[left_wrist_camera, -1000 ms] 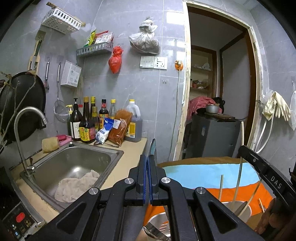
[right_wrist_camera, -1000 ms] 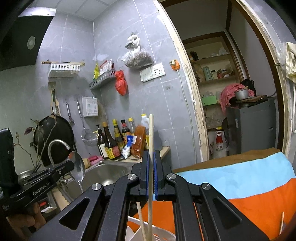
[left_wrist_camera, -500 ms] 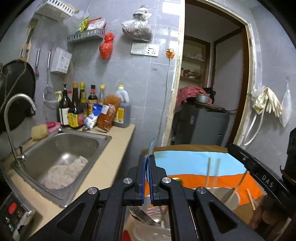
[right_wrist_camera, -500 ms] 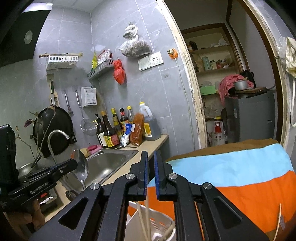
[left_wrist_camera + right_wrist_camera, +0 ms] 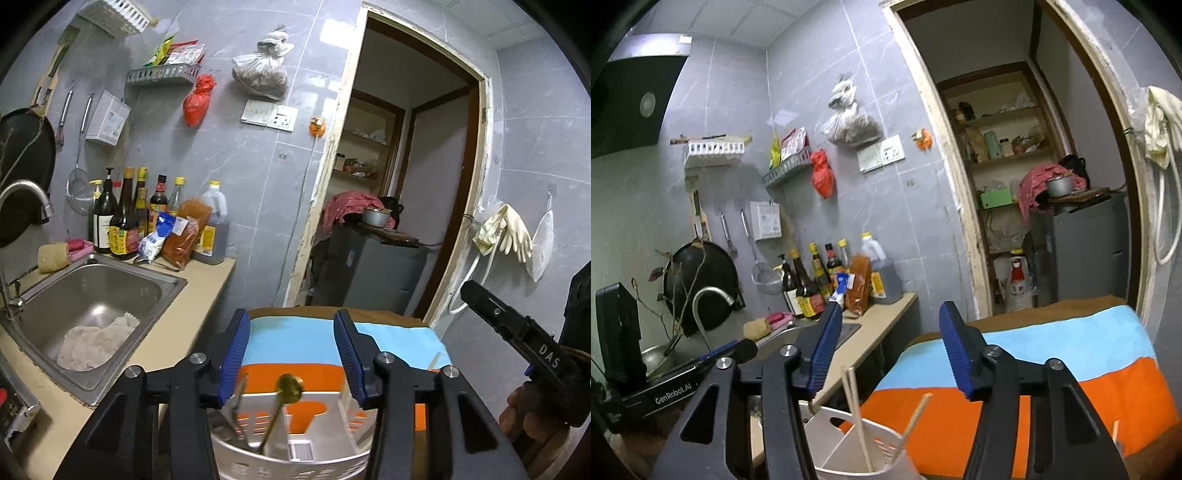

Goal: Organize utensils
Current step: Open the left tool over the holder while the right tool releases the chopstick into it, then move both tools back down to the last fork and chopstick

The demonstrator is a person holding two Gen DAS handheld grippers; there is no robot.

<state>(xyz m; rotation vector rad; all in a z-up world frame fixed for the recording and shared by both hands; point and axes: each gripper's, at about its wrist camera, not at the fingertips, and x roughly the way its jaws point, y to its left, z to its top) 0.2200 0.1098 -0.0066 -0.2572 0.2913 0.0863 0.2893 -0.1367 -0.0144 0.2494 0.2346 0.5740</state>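
Observation:
A white slotted utensil holder (image 5: 295, 443) stands on the orange and blue striped cloth (image 5: 295, 339). In the left wrist view it holds a brass-handled utensil (image 5: 288, 387) and a metal spoon (image 5: 236, 398). My left gripper (image 5: 291, 354) is open and empty just above it. In the right wrist view the holder (image 5: 849, 443) holds several wooden chopsticks (image 5: 857, 406). My right gripper (image 5: 890, 350) is open and empty above them. One loose chopstick (image 5: 1114, 430) lies on the cloth at the right.
A steel sink (image 5: 92, 302) with a cloth in it is at the left, with a tap (image 5: 22, 199). Sauce bottles (image 5: 147, 221) stand on the counter by the wall. A doorway (image 5: 388, 221) with a grey cabinet is behind the table.
Both grippers have opened. The left one let the spoon go into the holder; the right one let the chopsticks go into it. Both views now look further down.

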